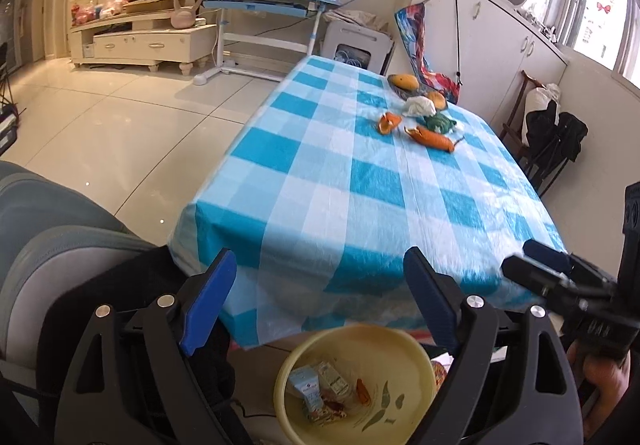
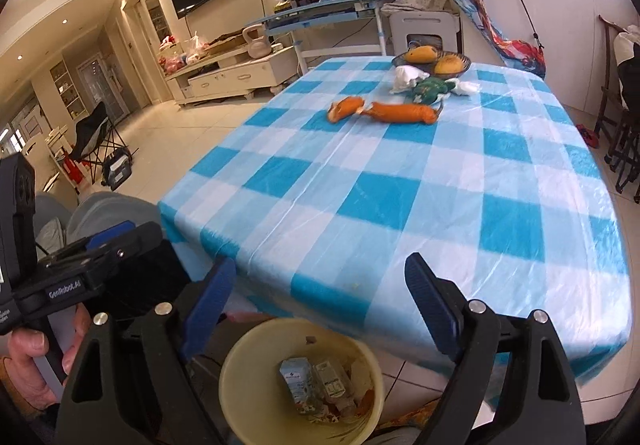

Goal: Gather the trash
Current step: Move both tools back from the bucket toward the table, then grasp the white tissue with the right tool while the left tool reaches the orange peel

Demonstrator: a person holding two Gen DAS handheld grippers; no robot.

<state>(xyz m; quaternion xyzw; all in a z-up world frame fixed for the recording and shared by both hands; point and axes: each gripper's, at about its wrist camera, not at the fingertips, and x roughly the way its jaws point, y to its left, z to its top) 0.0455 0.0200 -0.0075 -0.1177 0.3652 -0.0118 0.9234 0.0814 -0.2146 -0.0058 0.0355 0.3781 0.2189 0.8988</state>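
Note:
A yellow bin stands on the floor below the table's near edge, holding cartons and scraps. On the far part of the blue checked table lie orange peel, an orange wrapper, a white crumpled tissue and a green wrapper. My left gripper and right gripper are both open and empty above the bin.
A dark bowl with mangoes sits at the table's far end. White cabinets line the right wall, with a dark chair beside the table. A blue desk and TV stand stand beyond open floor.

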